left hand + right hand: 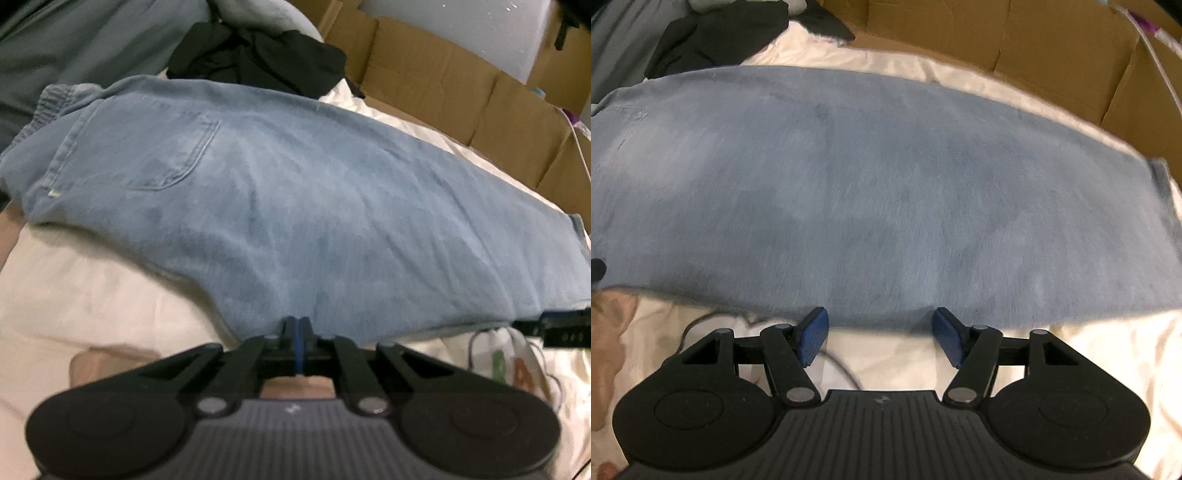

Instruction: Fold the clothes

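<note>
Light blue jeans (280, 206) lie flat across a cream sheet (74, 288), folded lengthwise with the waistband and a back pocket (147, 151) at the left. My left gripper (297, 326) is shut, its blue pads pressed together with no cloth visible between them, and its tips rest at the near edge of the jeans around mid-length. In the right wrist view the jeans (886, 184) fill the middle. My right gripper (880, 332) stands open just above their near edge, one blue pad (812, 336) on each side and nothing between them. The right gripper also shows in the left wrist view (554, 328), at the right edge.
A heap of black clothes (258, 55) lies beyond the waistband, with grey-blue bedding (74, 44) at the far left. Brown cardboard boxes (461, 96) line the far side of the bed. A thin cable (834, 365) and a printed bag (517, 369) lie on the sheet near me.
</note>
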`<state>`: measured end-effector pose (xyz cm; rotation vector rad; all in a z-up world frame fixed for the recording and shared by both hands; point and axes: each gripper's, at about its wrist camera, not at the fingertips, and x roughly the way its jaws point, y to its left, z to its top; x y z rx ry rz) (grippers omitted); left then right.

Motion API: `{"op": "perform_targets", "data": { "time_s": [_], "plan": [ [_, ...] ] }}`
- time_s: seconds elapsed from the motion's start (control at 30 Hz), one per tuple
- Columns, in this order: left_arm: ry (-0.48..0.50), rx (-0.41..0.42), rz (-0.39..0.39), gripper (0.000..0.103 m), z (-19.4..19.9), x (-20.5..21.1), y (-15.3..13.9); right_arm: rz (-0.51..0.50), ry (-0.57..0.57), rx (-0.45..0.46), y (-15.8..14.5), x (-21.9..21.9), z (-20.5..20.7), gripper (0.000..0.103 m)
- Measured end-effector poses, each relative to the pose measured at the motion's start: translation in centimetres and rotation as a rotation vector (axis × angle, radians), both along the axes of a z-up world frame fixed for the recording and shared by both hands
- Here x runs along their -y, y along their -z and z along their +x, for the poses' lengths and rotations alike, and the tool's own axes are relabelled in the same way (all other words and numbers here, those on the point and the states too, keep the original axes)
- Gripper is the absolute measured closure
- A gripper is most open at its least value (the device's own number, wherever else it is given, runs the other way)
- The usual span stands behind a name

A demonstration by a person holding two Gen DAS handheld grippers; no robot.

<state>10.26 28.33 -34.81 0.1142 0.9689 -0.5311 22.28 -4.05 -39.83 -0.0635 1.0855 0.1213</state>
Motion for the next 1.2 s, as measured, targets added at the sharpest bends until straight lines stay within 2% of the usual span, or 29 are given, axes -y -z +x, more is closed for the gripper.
{"op": "perform_targets", "data": {
  "time_s": [0.13, 0.23, 0.47, 0.6, 0.73, 0.83, 0.93, 1.0, 1.1, 1.2],
  "plan": [
    [-0.033, -0.02, -0.076, 0.094, -0.5, -1.6, -1.3, 0.076, 0.026, 0.068, -1.3, 2.7, -2.2, 0.038],
    [-0.038, -0.008, -0.075, 0.086, -0.7, -2.1, -1.8, 0.11, 0.085, 0.111, -2.1, 5.5, -3.4, 0.038],
    [-0.053, -0.037, -0.065, 0.082, -0.5, -1.7, -1.7, 0.168, 0.288, 0.128, -2.3, 12.5, -4.0, 0.039],
    [-0.071, -0.057, -0.075, 0.079, -0.3, -1.7, -1.5, 0.295, 0.428, 0.119, -1.6, 16.2, -3.8, 0.046],
    [-0.075, -0.063, -0.064, 0.079, -0.1, -1.8, -1.7, 0.469, 0.59, 0.14, -0.4, 19.6, -3.9, 0.046],
    [-0.054, -0.043, -0.021, 0.076, -0.1, -1.5, -1.8, 0.595, 0.678, 0.164, 0.5, 21.6, -3.9, 0.046],
    [-0.021, -0.014, 0.027, 0.074, -0.2, -1.3, -2.1, 0.657, 0.729, 0.178, 1.2, 22.5, -3.7, 0.046],
    [-0.02, -0.015, 0.031, 0.072, -0.1, -1.3, -2.1, 0.68, 0.757, 0.178, 1.7, 22.9, -3.7, 0.046],
    [-0.037, -0.034, 0.03, 0.072, 0.1, -1.6, -2.1, 0.73, 0.809, 0.186, 2.5, 23.7, -3.9, 0.046],
    [-0.08, -0.073, -0.018, 0.071, 0.7, -2.2, -1.9, 0.801, 0.885, 0.198, 3.4, 24.9, -4.4, 0.051]
  ]
}}
